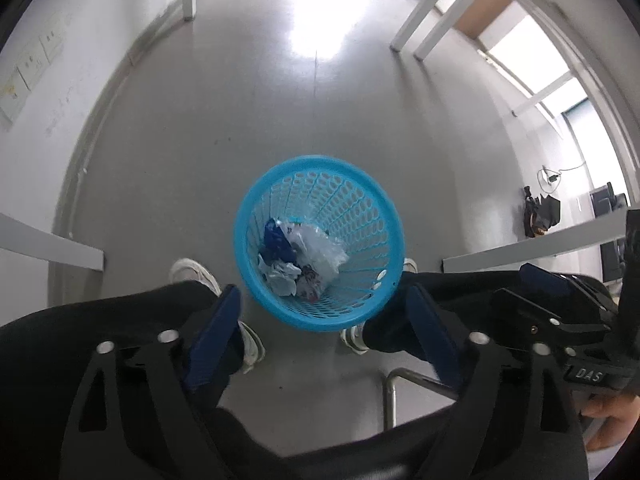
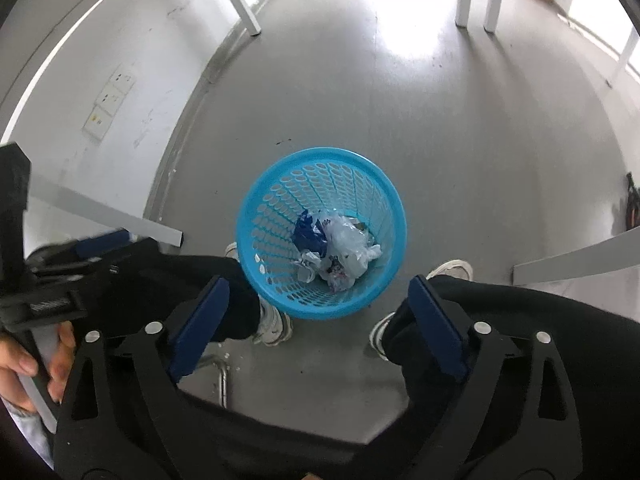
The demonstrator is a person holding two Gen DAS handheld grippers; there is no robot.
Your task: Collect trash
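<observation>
Both the left tongs (image 1: 322, 334) and the right tongs (image 2: 318, 322) hang wide open and empty, pointing steeply down. The blue basket (image 1: 384, 216) stands on the floor (image 1: 280, 128) below and just ahead of both, between the person's shoes (image 1: 192, 272), with the crumpled trash (image 1: 304, 256) lying at its bottom. The likely risk from here is the light basket tipping: a foot or a descending finger clipping its rim would probably spill the wrappers back across the floor.
</observation>
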